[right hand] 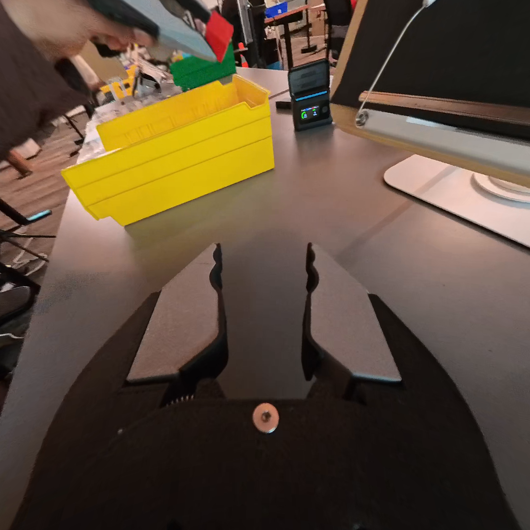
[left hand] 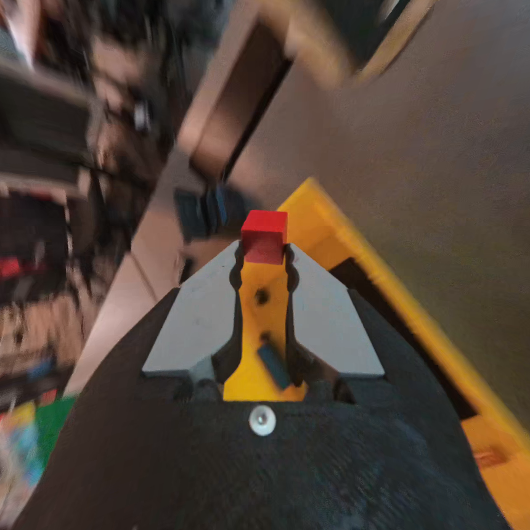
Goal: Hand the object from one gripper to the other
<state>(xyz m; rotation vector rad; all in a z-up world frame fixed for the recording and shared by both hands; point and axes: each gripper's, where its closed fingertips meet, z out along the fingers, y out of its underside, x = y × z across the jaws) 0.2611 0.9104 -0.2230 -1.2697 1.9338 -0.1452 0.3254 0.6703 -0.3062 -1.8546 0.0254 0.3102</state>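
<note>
My left gripper [left hand: 263, 247] is shut on a red block [left hand: 263, 236], held at the fingertips above the yellow bin [left hand: 329, 243]. In the right wrist view the left gripper [right hand: 213, 43] shows at the top left, raised over the yellow bin [right hand: 172, 160], with the red block [right hand: 219, 34] in its tips. My right gripper [right hand: 263, 252] is open and empty, low over the dark table [right hand: 301, 206], well below and to the right of the block.
A small black device with a lit screen [right hand: 311, 96] stands behind the bin. A monitor on a white base [right hand: 447, 183] fills the right side. A green box [right hand: 205, 70] sits behind the bin. The table edge [right hand: 57, 229] runs down the left.
</note>
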